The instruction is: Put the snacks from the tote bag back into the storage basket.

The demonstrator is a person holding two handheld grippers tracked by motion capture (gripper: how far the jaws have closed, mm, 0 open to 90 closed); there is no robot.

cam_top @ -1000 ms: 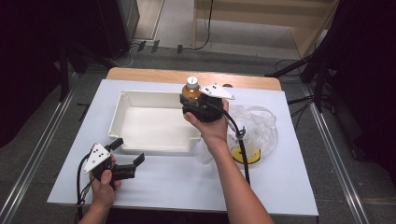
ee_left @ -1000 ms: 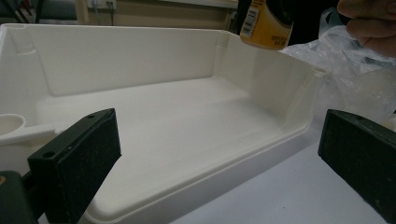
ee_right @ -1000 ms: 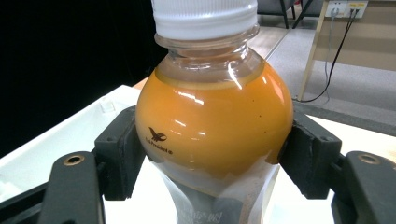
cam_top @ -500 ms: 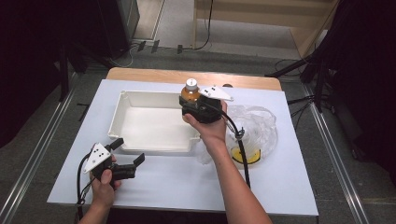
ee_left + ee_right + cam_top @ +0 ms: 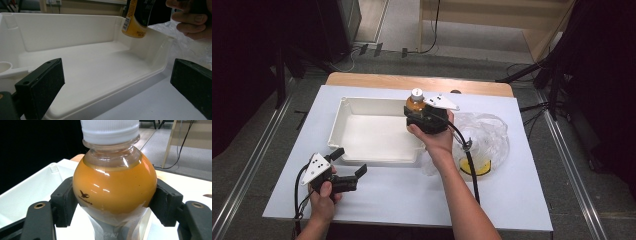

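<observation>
Right gripper: clamped on white-capped plastic bottle of orange juice, upright
Bottle position: above white rectangular plastic tray
Left gripper: jaws apart, empty

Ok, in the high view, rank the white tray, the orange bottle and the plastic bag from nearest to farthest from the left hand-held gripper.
1. White tray, just beyond the left hand-held gripper.
2. Orange bottle, over the tray's far right corner.
3. Plastic bag, far right.

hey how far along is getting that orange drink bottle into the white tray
Done: the right tool has the orange drink bottle clamped and lifted over the white tray, at its right end. In hand: the bottle hangs above the tray floor. Left: lowering and releasing it. The left tool waits open by the tray's near edge.
</observation>
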